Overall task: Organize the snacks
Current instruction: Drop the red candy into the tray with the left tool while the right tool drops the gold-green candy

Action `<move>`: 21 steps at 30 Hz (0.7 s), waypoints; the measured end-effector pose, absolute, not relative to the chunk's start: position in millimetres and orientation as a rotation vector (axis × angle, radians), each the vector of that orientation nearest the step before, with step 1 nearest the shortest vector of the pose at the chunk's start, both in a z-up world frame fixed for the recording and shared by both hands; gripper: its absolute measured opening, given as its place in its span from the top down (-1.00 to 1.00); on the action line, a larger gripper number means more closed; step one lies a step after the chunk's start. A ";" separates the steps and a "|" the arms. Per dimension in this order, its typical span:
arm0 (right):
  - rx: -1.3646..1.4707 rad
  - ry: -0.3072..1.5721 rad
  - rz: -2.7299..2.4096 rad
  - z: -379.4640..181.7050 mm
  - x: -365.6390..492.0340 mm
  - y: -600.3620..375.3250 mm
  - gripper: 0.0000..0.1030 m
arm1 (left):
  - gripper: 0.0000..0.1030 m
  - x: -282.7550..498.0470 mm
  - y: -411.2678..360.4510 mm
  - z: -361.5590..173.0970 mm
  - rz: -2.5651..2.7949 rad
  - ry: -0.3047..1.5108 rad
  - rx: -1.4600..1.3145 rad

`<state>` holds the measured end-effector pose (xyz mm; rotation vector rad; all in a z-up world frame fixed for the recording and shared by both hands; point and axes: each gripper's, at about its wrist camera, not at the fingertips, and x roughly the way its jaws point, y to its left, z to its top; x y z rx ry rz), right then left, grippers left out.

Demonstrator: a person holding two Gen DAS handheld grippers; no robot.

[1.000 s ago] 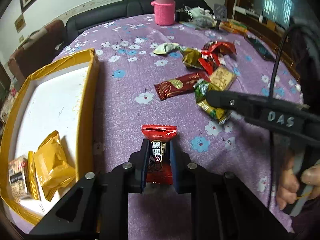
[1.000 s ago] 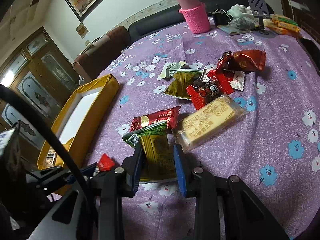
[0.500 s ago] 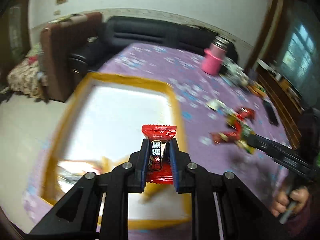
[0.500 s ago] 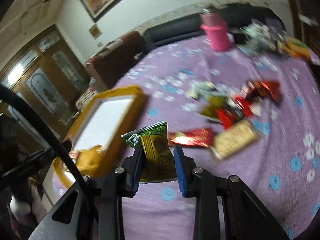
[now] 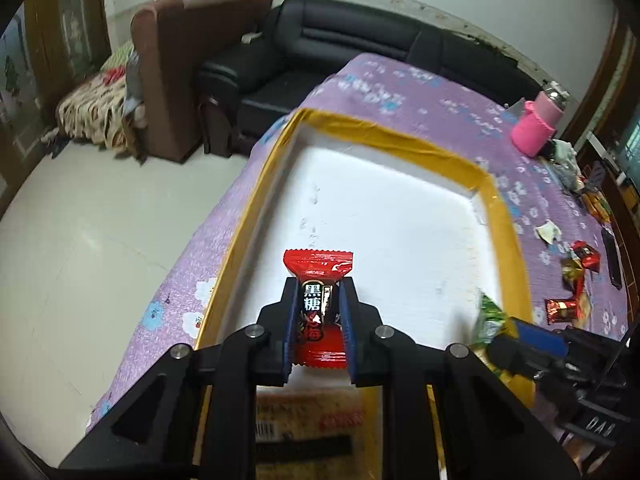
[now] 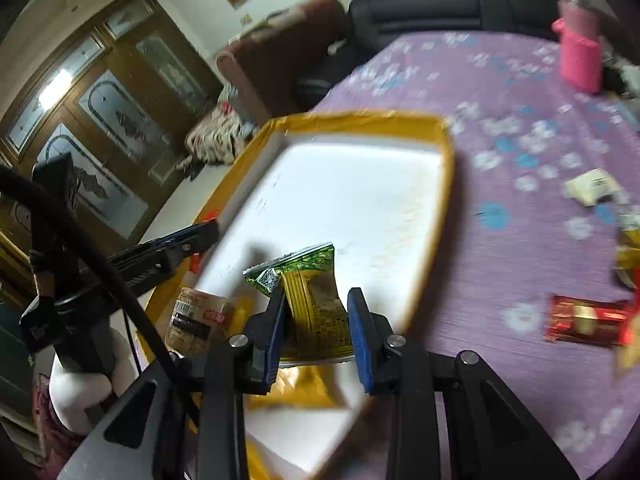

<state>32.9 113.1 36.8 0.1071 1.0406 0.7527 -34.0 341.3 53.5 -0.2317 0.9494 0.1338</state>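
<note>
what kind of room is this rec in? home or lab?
Looks like a home living room: a black leather sofa and a brown armchair behind a table with a purple floral tablecloth, plus wooden doors with patterned glass.

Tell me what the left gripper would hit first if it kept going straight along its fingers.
Most likely the white floor of the yellow-rimmed box. The left gripper, shut on the red candy, points down into bare white floor; no snack shows ahead there, though depth is hard to judge.

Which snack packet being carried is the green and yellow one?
The packet in the right gripper; the left gripper carries a red candy.
</note>
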 end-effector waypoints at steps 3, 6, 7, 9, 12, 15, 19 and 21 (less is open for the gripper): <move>0.083 1.061 0.742 27.5 42.1 134.9 0.43 | 0.58 -29.6 347.5 45.2 0.133 0.978 -0.263; 0.057 1.073 0.723 22.3 49.2 148.6 0.43 | 0.47 -31.0 353.8 45.4 0.123 0.970 -0.314; 0.053 1.078 0.714 20.3 51.0 152.1 0.42 | 0.41 -32.9 356.1 46.1 0.116 0.965 -0.331; 0.054 1.097 0.701 14.9 53.1 155.9 0.38 | 0.13 -36.9 359.8 47.1 0.111 0.953 -0.357; 0.058 1.070 0.697 20.8 48.3 152.5 0.34 | -0.02 -47.7 360.1 52.9 0.113 0.919 -0.372; 0.084 1.041 0.704 31.2 40.8 140.5 0.30 | -0.22 -62.6 345.5 65.2 0.121 0.869 -0.338; 0.097 0.959 0.694 49.0 18.6 113.0 0.24 | -0.62 -85.8 311.7 85.7 0.100 0.777 -0.273; 0.098 0.899 0.668 56.5 2.2 92.6 0.12 | -0.87 -100.0 289.1 96.6 0.080 0.717 -0.228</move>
